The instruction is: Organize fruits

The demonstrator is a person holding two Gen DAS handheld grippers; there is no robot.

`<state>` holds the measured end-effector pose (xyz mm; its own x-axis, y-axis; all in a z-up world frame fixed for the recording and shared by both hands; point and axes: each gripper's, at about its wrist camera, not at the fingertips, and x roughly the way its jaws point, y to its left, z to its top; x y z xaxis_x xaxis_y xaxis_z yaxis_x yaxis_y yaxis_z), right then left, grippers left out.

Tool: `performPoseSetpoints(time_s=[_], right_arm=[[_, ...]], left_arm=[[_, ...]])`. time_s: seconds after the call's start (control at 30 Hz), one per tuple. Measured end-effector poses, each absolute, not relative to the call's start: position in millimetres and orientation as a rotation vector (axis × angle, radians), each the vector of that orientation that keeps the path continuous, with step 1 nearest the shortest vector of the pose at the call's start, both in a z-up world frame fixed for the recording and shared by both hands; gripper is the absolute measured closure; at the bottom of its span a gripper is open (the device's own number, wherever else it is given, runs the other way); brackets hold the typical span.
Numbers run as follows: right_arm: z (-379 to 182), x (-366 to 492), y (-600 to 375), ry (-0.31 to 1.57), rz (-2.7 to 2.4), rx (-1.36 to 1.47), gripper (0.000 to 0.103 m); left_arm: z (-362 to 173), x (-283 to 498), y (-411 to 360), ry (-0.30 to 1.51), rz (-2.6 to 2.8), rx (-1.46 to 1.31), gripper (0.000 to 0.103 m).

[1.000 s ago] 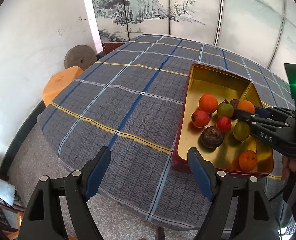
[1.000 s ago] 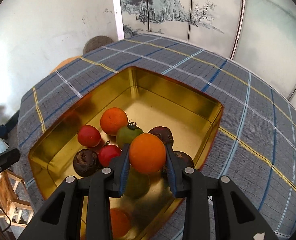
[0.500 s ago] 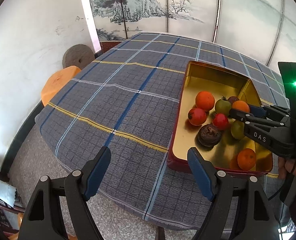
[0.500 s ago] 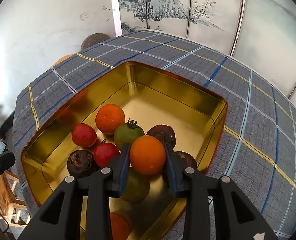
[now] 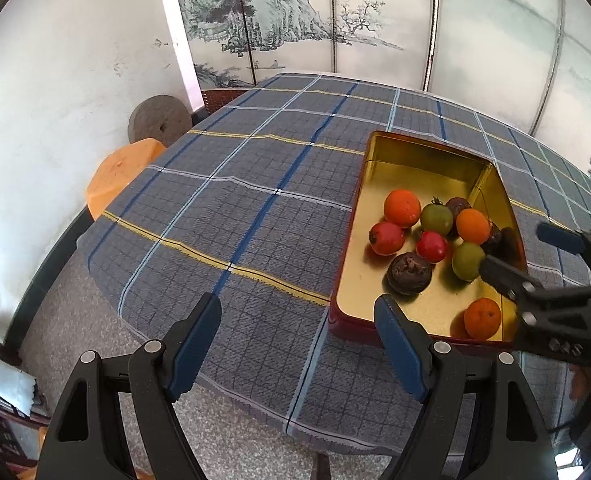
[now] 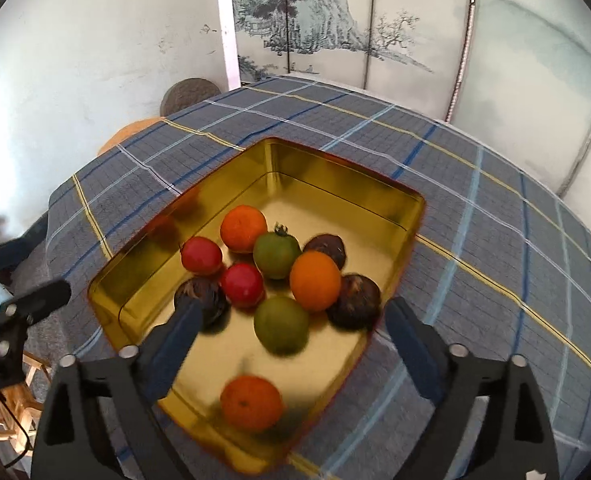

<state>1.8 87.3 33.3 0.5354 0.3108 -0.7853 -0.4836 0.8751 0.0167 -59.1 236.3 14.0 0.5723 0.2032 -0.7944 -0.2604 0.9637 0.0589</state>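
A gold tin tray (image 5: 419, 158) (image 6: 335, 176) with a red outside holds several fruits: oranges, red and green tomatoes and dark brown fruits. The orange (image 6: 315, 280) (image 5: 472, 225) that my right gripper held lies in the tray among them. My right gripper (image 6: 291, 340) (image 5: 527, 252) is open and empty, just above the tray's near end. My left gripper (image 5: 299, 340) is open and empty, over the table edge to the left of the tray.
The tray stands on a round table with a blue-grey plaid cloth (image 5: 235, 200). An orange stool (image 5: 117, 172) and a stone wheel (image 5: 159, 120) stand beside the table by the white wall. A painted screen (image 5: 335, 20) stands behind.
My right gripper has opened and let go of the orange, which now rests in the tray. The gripper has drawn back from the tray. The left gripper has barely moved.
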Motion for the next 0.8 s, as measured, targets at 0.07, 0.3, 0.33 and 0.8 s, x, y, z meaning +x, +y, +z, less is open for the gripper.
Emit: performPoseSetpoints(time_s=[0.07, 0.3, 0.33, 0.8], right_arm=[[36, -5, 81, 0.902, 0.462, -0.208, 0.004], [39, -33, 59, 0.923, 0.402, -0.223, 0.002], [38, -36, 58, 0.929, 0.393, -0.223, 0.002], [25, -57, 61, 1.0, 0.401, -0.23, 0.002]], left_arm=[[14, -60, 233, 0.924, 0.264, -0.063, 0.024], [11, -62, 220, 0.941, 0.247, -0.049, 0.024], [10, -62, 218, 0.944, 0.244, -0.05, 0.024], [5, -64, 198, 0.965, 0.223, -0.038, 0.024]])
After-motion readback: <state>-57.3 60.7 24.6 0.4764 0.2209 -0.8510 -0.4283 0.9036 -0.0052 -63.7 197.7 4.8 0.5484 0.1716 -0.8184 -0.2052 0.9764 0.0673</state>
